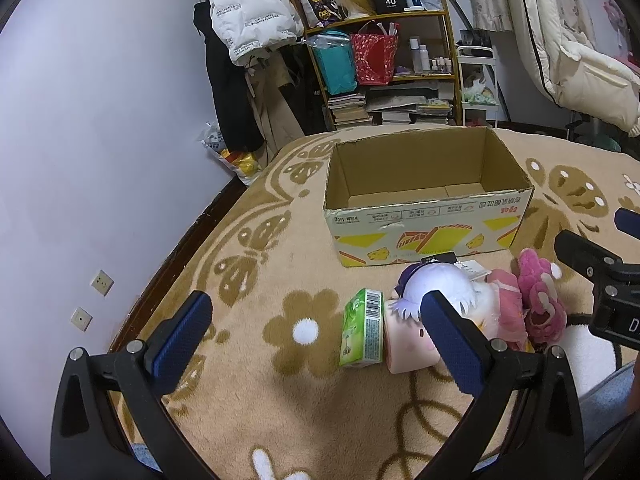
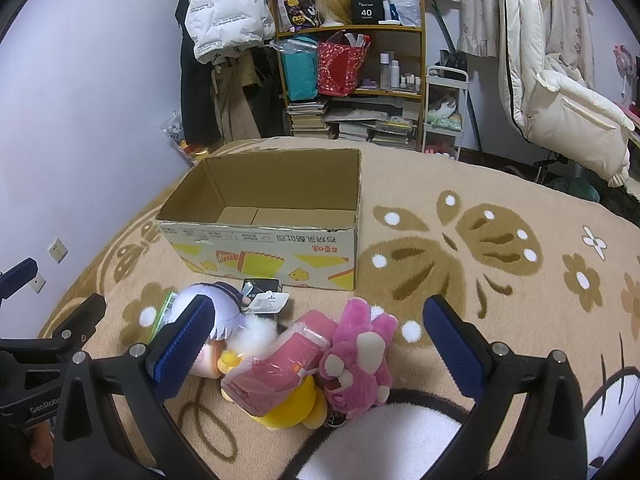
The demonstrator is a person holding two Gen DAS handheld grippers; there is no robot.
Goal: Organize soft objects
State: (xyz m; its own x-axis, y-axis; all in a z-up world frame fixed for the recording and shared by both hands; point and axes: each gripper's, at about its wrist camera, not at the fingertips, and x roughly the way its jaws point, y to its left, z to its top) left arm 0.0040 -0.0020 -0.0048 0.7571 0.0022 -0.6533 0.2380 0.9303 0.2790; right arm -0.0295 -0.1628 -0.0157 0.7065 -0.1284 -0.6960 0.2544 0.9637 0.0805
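Left gripper point(image 1: 316, 334) spread wide, empty, above the rug point(image 1: 280, 400); green pack point(image 1: 362, 328) stands between its fingers, touching the doll point(image 1: 432, 292); right gripper point(image 2: 318, 340) also spread, over the pink bear point(image 2: 360, 360) and pink packet point(image 2: 280, 368); empty box point(image 2: 272, 248) just behind the pile

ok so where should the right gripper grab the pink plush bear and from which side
Take the pink plush bear across its body, coming from above and the near side. It lies flat on the blanket, open to its right, but the wrapped pink pack presses against its left, so one finger probably has to slip between them. The right gripper is open, wider than the bear.
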